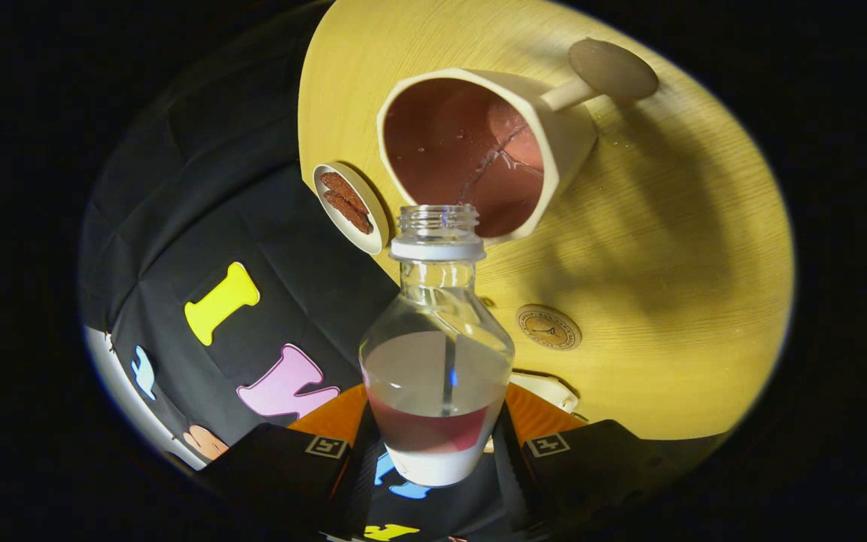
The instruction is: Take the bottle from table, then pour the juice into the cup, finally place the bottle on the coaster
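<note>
Taking the cup (479,150) as my landmark and reading left to right: just left of it sits a small round dish (351,207) holding two brown, rough-looking biscuits. The cup itself is cream, faceted, smooth like glazed ceramic, with a handle on its far side, and there is liquid pooled inside it, so I judge the pour is underway or nearly done.

Directly in front of the cup is the bottle (437,354), clear plastic with a threaded neck and a white collar, uncapped, its mouth right at the cup's rim. My gripper (437,448) is closed on the bottle's lower body, both fingers pressing its sides. Pale juice remains inside.

To the right of the bottle, nearer me than the cup, lies a flat round coaster (549,327) with a printed emblem, bare. Beyond the cup's handle is a plain brown disc (614,69). The worktop (689,248) is light, fine-grained wood.

What remains: finish pouring, then stand the bottle on the coaster.
</note>
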